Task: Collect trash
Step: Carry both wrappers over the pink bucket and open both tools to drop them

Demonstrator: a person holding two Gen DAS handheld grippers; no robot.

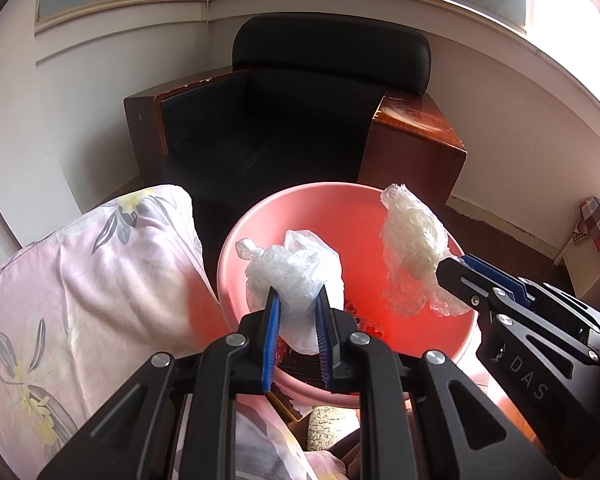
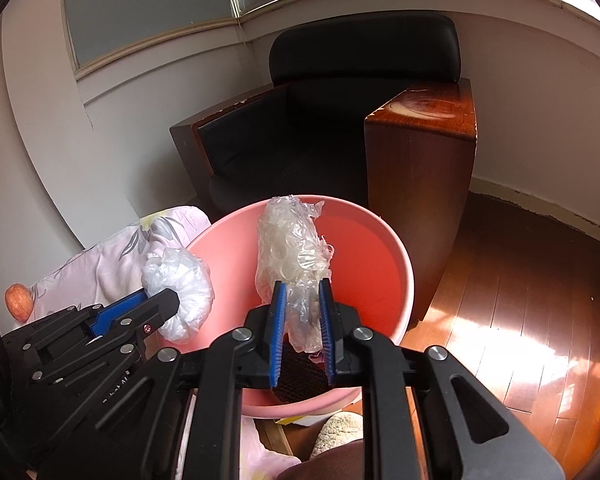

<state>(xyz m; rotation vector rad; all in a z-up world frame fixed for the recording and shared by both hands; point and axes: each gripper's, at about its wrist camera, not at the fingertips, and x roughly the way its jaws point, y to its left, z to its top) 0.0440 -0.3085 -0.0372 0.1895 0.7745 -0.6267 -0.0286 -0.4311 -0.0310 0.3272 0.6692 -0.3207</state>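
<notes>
On my left lies a pink floral quilt (image 1: 80, 280). My left gripper (image 1: 298, 312) clamps a white crumpled plastic bag (image 1: 296, 268) over the round pink plastic basin's (image 1: 340, 200) left rim; my right gripper (image 2: 302, 304) pinches a clear crinkled plastic wrap (image 2: 292, 240) above its middle. A black leather armchair (image 1: 320, 92) stands just behind the basin.

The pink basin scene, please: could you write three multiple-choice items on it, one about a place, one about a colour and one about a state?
1. Where is the white plastic bag held?
A. over the pink basin
B. on the black armchair
C. on the wooden floor

2. What colour are the gripper pads?
A. red
B. blue
C. green

3. What is the state of the right gripper?
A. open and empty
B. shut on the floral bedding
C. shut on the clear crumpled plastic wrap

Answers: 1 A, the bag hangs in the left gripper above the basin's bowl. 2 B, blue strips line the fingers. 3 C, the wrap is pinched between its pads.
</notes>
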